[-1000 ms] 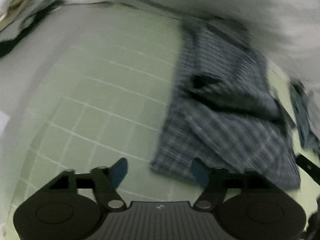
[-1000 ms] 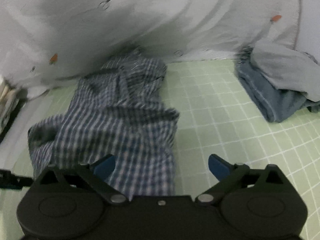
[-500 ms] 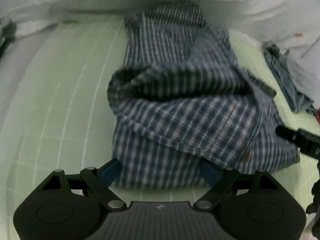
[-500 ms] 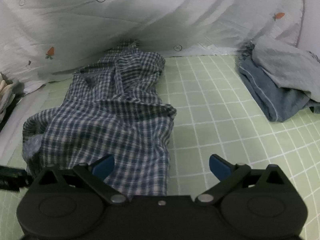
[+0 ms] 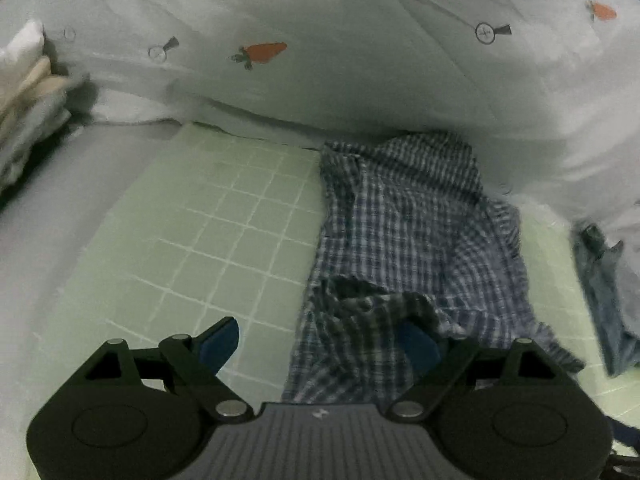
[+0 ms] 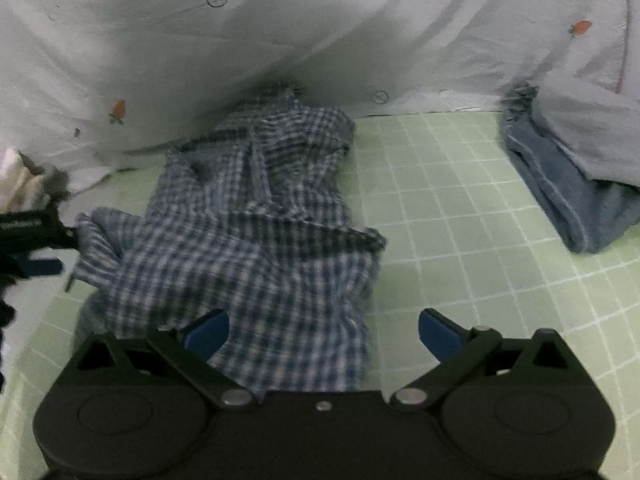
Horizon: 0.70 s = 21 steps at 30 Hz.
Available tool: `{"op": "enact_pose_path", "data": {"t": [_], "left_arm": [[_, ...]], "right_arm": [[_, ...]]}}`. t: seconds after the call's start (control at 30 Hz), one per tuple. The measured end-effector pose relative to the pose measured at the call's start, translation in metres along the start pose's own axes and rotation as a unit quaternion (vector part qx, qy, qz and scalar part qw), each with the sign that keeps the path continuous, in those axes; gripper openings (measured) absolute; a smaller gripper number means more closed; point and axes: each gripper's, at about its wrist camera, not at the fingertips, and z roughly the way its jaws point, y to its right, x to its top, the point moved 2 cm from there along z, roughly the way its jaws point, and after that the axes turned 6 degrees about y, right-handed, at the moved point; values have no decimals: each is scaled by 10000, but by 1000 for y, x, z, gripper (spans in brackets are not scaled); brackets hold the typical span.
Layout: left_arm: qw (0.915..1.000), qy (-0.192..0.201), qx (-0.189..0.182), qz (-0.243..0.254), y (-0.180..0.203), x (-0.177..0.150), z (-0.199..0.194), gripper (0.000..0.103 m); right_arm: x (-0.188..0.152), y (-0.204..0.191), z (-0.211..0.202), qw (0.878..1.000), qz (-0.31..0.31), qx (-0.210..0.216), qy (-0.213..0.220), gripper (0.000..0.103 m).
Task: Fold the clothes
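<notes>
Right now the checked shirt [image 6: 256, 240] lies long-ways, running away from both grippers. Left gripper [image 5: 320, 344] and right gripper [image 6: 322, 332] are wide open, holding nothing, each at a near corner.

Pale green gridded mat [image 5: 224, 248] against a white carrot-print sheet [image 5: 320, 80].

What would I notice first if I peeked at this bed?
The rumpled blue checked shirt sprawled across the green grid sheet, right ahead of both open grippers. Behind it hangs a white cloth with little orange carrots, and a folded blue garment lies off to the right.
</notes>
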Motion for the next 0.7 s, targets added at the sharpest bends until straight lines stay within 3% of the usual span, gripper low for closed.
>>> {"op": "enact_pose_path", "data": {"t": [0.1, 0.2, 0.27, 0.33, 0.37, 0.4, 0.43, 0.5, 0.57, 0.7], "left_arm": [[9997, -156, -152, 134, 2, -7, 10, 90], [9992, -220, -339, 6, 0, -8, 18, 90], [9984, -224, -490, -151, -3, -5, 24, 90], [9975, -182, -616, -286, -5, -2, 31, 88], [9970, -160, -701, -291, -4, 0, 33, 82], [9963, -141, -801, -275, -2, 2, 34, 73], [9955, -122, -900, -259, 1, 4, 36, 54], [9949, -179, -980, -174, 6, 7, 37, 1], [9949, -144, -991, -133, 9, 11, 33, 1], [9948, 475, -848, -297, 5, 25, -3, 1]], "right_arm": [[1, 4, 11, 9996, 206, 91, -155, 102], [4, 19, 23, 9964, 772, 241, -252, 84], [7, 29, 31, 9932, 1084, 233, -348, 51], [9, 35, 37, 9917, 1176, 265, -445, 29], [11, 36, 36, 9921, 1162, 294, -374, 15], [13, 37, 35, 9924, 1146, 323, -299, 8], [16, 37, 31, 9931, 1105, 347, -175, 4], [22, 34, 23, 9944, 983, 387, 73, 2], [31, 32, 12, 9946, 848, 481, 359, 2], [53, 27, -8, 9914, 649, 677, 911, 2]]}}
